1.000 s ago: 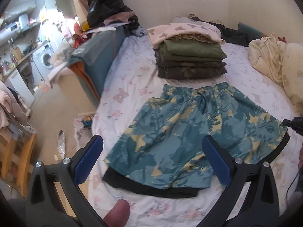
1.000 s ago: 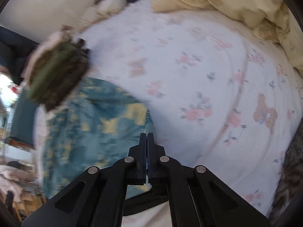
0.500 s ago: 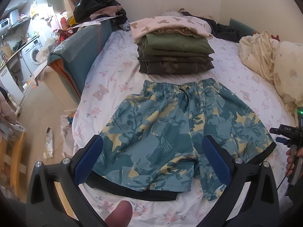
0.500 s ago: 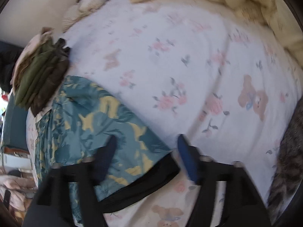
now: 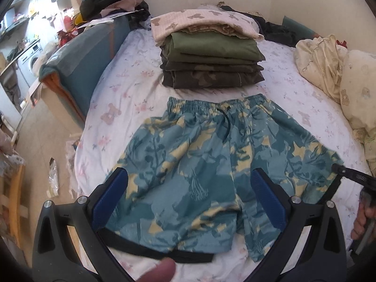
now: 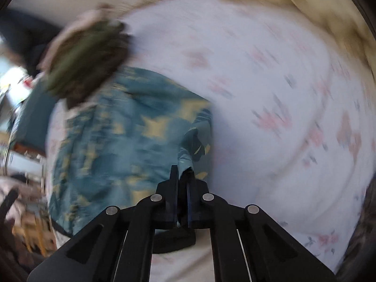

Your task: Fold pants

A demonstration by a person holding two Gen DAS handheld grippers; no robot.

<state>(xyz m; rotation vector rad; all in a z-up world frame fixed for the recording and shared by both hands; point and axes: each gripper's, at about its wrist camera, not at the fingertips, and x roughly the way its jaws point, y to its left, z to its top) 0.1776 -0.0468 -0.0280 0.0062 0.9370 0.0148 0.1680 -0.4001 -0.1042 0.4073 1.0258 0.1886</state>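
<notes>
Teal shorts with a yellow pattern and black hem (image 5: 211, 164) lie flat on the bed, waistband at the far side. My left gripper (image 5: 190, 199) is open, its blue pads above the shorts' near left leg, holding nothing. My right gripper (image 6: 182, 176) is shut on the outer hem corner of the shorts' right leg (image 6: 190, 157), and the cloth is bunched up between its fingers. That gripper also shows at the right edge of the left wrist view (image 5: 352, 176). The right wrist view is blurred by motion.
A stack of folded green and camouflage clothes (image 5: 209, 56) sits just beyond the waistband. Cream bedding and pillows (image 5: 333, 70) lie at the right. A teal headboard or cushion (image 5: 82, 70) borders the bed's left side, with floor beyond.
My right gripper opened half a second ago, then closed on the shorts' right hem corner and is lifting it. My left gripper moved in lower over the shorts and stays open.
</notes>
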